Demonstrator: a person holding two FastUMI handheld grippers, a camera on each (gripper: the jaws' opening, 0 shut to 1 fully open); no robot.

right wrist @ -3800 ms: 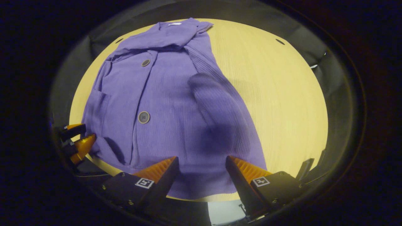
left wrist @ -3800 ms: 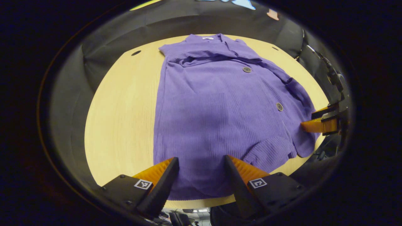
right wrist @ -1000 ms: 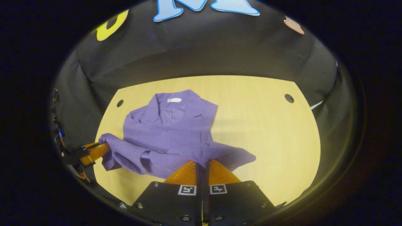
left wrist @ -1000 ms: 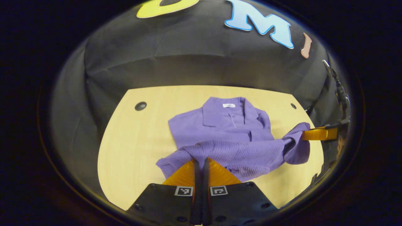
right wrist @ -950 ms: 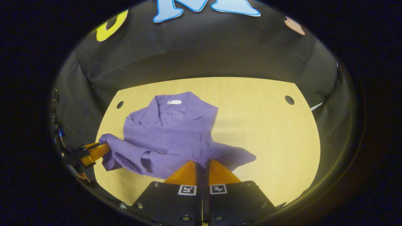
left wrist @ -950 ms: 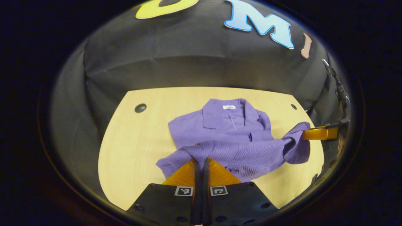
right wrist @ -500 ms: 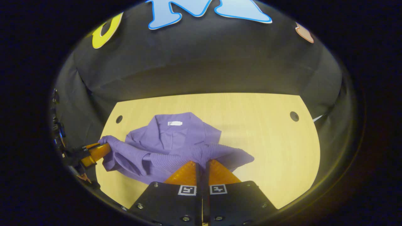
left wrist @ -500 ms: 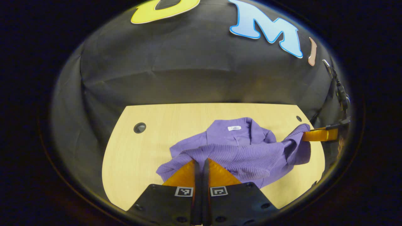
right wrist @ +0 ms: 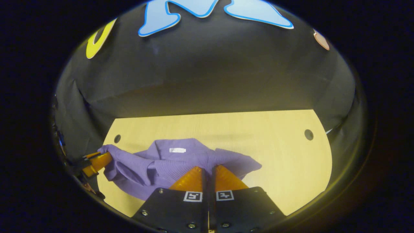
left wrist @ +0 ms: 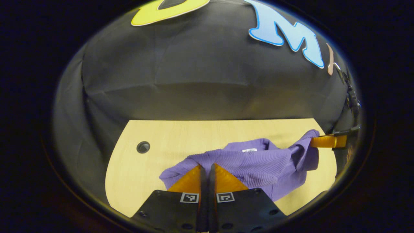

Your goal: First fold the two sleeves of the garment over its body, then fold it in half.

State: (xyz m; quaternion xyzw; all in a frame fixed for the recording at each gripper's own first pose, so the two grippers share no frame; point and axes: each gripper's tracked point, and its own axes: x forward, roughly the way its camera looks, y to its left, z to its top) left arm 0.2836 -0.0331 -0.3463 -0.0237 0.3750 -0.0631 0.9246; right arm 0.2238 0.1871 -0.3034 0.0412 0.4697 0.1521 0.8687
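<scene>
A purple knit garment [left wrist: 258, 161] lies on the light wooden table [left wrist: 152, 168], its lower part lifted and carried over toward the collar. My left gripper [left wrist: 207, 168] is shut on one corner of the hem. The right gripper [left wrist: 326, 141] shows at the right edge of the left gripper view, holding the other corner. In the right gripper view the garment [right wrist: 168, 161] shows its collar label, my right gripper [right wrist: 208, 171] is shut on the hem, and the left gripper [right wrist: 97, 161] pinches cloth at the far left.
The table [right wrist: 275, 152] has a round cable hole near each far corner [left wrist: 143, 147] [right wrist: 308, 134]. Black cloth wall rises right behind the table's far edge. Bare tabletop lies to the right of the garment in the right gripper view.
Both grippers, shut on the hem, have carried it farther toward the collar and lower. The folded layer now covers most of the garment's upper body.
</scene>
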